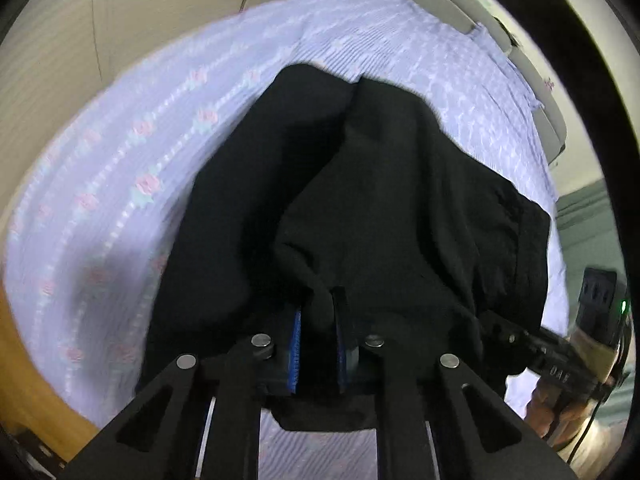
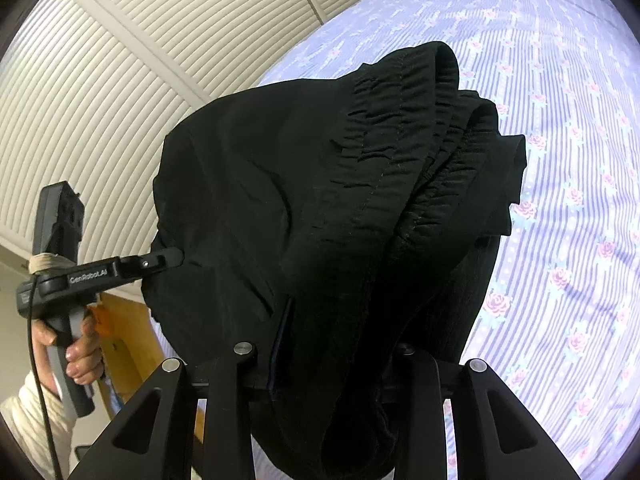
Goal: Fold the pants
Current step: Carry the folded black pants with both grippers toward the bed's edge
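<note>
From the left wrist camera, the left hand-held gripper (image 1: 320,320) is clamped on a bunched fold of the black pants (image 1: 360,200), the cloth pinched between its two blue-padded fingers (image 1: 295,356). The pants hang forward from that grip and drape down over the bed (image 1: 120,200), which is covered in a lilac striped sheet with pink roses. At the right edge, the right hand-held gripper (image 1: 520,340) reaches into the side of the pants; a hand (image 1: 560,408) holds its handle.

From the right wrist camera, the pants (image 2: 320,200) fill the middle, with the gathered elastic waistband (image 2: 404,120) turned upward and folded over itself. The right hand-held gripper (image 2: 320,364) has its fingers buried under cloth, so I cannot tell how its jaws stand. At left, the left hand-held gripper (image 2: 168,258) bites the pants' edge, held by a hand (image 2: 76,344). Slatted white doors (image 2: 140,80) stand behind, the bed (image 2: 560,160) to the right.
</note>
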Tool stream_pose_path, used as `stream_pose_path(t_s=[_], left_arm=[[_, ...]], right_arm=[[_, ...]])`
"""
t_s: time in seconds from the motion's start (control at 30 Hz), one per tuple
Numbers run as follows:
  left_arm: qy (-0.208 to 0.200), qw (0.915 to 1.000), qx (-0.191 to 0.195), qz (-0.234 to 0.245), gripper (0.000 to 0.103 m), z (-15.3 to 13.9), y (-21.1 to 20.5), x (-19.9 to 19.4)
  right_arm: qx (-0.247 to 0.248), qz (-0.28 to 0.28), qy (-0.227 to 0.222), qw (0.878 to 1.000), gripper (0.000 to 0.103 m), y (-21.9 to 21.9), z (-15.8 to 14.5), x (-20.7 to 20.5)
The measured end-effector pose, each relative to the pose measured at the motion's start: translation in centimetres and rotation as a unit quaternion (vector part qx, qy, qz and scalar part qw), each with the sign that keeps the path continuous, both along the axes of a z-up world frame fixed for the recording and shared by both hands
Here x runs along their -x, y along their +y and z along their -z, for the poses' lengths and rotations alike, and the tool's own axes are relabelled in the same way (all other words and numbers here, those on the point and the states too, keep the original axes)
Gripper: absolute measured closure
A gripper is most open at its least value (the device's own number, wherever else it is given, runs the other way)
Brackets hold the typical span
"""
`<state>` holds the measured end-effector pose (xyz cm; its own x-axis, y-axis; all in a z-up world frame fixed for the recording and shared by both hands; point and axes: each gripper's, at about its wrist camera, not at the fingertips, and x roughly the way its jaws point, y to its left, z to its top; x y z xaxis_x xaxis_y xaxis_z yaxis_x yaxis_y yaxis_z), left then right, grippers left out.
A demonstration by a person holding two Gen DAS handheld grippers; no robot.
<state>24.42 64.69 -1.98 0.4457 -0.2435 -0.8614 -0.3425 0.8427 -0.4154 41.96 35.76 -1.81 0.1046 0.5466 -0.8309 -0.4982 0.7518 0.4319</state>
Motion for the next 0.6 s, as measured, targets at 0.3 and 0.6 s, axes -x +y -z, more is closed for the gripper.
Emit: stream_pose_path(t_s=[0.3, 0.6], left_arm=[[0.083, 0.9941, -0.068, -0.013, 0.058, 0.0, 0.5, 0.6], [-0.026, 0.9961, -0.083, 0.013, 0.026, -4.5, 0.7, -6.7]], right_arm=[[0.008, -0.021, 0.012, 1.000, 0.064, 0.5, -0.1, 1.4], [-0.004, 0.019, -0.044, 0.999, 0.038, -1.1, -3.4, -0.3]])
